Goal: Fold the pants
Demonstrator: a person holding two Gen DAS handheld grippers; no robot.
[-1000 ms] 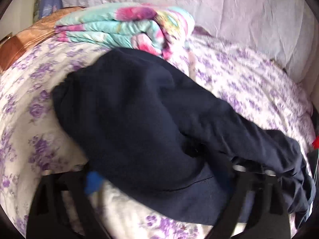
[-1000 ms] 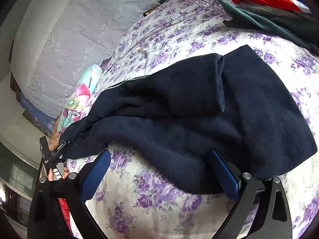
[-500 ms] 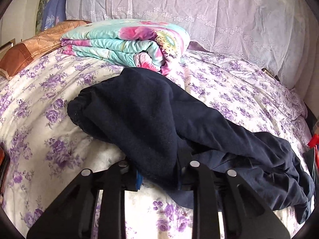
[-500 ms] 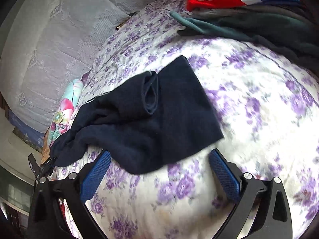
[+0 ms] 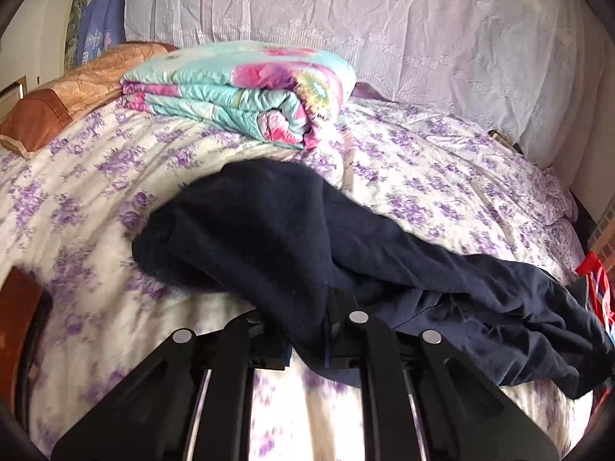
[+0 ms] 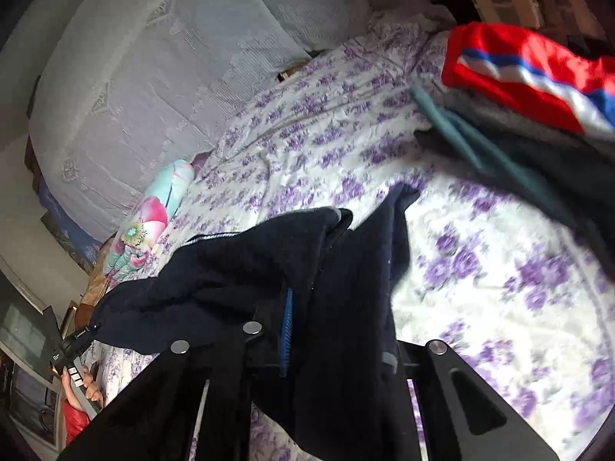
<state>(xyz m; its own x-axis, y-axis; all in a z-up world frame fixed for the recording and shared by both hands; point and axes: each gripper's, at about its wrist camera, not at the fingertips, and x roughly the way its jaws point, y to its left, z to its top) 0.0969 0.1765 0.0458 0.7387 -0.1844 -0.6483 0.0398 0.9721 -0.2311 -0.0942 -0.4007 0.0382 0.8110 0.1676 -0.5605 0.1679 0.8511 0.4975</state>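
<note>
Gripping the navy pants (image 5: pixel 307 238) at both ends, I have my left tongs (image 5: pixel 307 345) and right tongs (image 6: pixel 338 345) each clamped on a bunch of the fabric. They stretch rumpled across the floral bed (image 5: pixel 442 176), near a folded quilt (image 5: pixel 246 88).

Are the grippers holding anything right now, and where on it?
Both hold the navy pants. The left hand-held gripper pinches a near edge; the right hand-held gripper clamps bunched fabric at the other end.

Right gripper (image 6: pixel 330 330) clamped on navy pants (image 6: pixel 246 269), cloth bunched over floral bedsheet (image 6: pixel 499 288); red garment (image 6: pixel 511 73) beyond.
</note>
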